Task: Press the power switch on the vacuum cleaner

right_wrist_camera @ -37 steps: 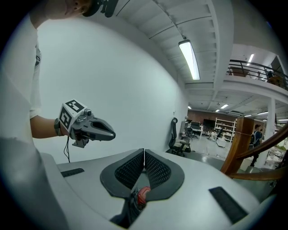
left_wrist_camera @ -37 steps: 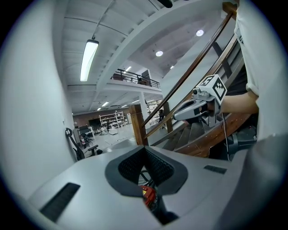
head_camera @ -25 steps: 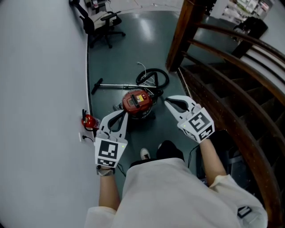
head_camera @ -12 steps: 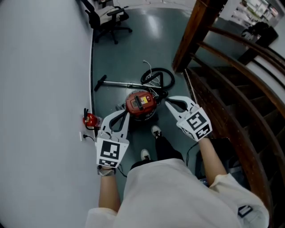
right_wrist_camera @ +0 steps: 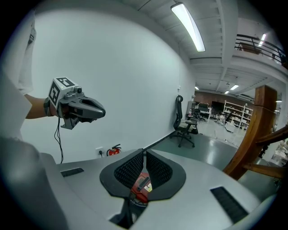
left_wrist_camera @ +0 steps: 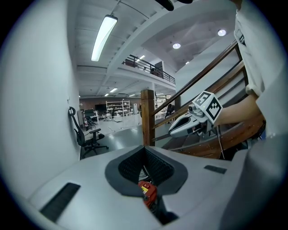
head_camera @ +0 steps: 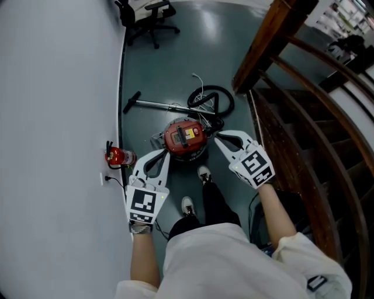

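Observation:
A red canister vacuum cleaner (head_camera: 185, 137) stands on the grey floor, its black hose (head_camera: 211, 99) coiled behind it and its wand (head_camera: 153, 105) lying to the left. My left gripper (head_camera: 165, 153) hovers shut above the vacuum's near-left side. My right gripper (head_camera: 217, 138) hovers shut above its right side. Neither touches it. In the left gripper view the vacuum (left_wrist_camera: 147, 192) shows below the shut left gripper (left_wrist_camera: 145, 148), and the right gripper (left_wrist_camera: 173, 131) shows beyond. The right gripper view shows the vacuum (right_wrist_camera: 140, 186) under the shut right gripper (right_wrist_camera: 144, 152), with the left gripper (right_wrist_camera: 103, 112) at the left.
A white wall (head_camera: 52, 117) runs along the left, with a red fire extinguisher (head_camera: 115, 156) and a wall socket (head_camera: 103, 178) at its foot. A wooden staircase with handrails (head_camera: 304, 117) and a post (head_camera: 263, 44) fills the right. An office chair (head_camera: 153, 17) stands far back. The person's shoes (head_camera: 204, 174) are just before the vacuum.
The person has stepped towards the vacuum, one shoe now forward beside it. Both grippers have come closer to the vacuum and stay shut.

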